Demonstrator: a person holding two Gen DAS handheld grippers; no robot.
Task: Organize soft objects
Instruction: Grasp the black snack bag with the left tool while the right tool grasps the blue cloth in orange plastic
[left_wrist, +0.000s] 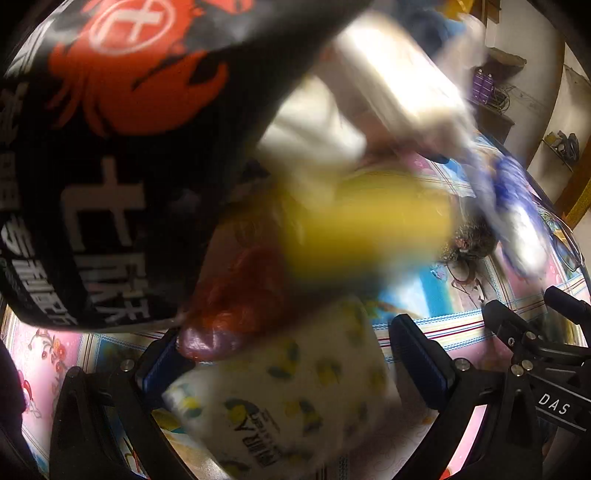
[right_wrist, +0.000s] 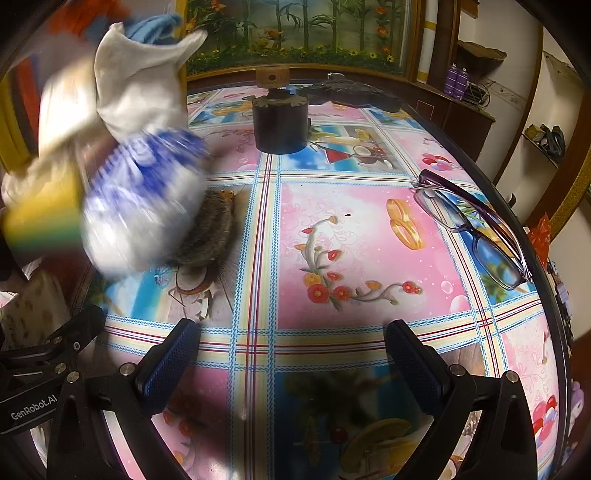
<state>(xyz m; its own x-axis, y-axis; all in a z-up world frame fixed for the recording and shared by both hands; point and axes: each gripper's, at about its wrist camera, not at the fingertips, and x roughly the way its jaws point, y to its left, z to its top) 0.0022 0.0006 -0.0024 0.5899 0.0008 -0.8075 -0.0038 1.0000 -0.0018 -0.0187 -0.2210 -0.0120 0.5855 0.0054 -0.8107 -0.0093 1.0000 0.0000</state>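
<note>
In the left wrist view, a black bag with a red crab print (left_wrist: 122, 147) hangs at the upper left. Blurred soft things tumble below its mouth: a yellow sponge (left_wrist: 373, 229), a white cloth (left_wrist: 314, 136), a red-orange bundle (left_wrist: 240, 291) and a blue-and-white packet (left_wrist: 517, 214). A white lemon-print tissue pack (left_wrist: 288, 391) lies between the wide-apart fingers of my left gripper (left_wrist: 295, 365); no grip shows. My right gripper (right_wrist: 295, 350) stands open over the tablecloth (right_wrist: 351, 258) with nothing in it. The right wrist view shows the packet (right_wrist: 144, 199), cloth (right_wrist: 140, 85), sponge (right_wrist: 44, 214) and a furry grey-brown thing (right_wrist: 210, 229).
A dark round jar with a wooden knob (right_wrist: 280, 122) stands at the back of the table. Purple-framed glasses (right_wrist: 472, 229) lie near the right edge, and a dark flat object (right_wrist: 354, 92) lies at the far edge. Shelves and a cabinet stand beyond on the right.
</note>
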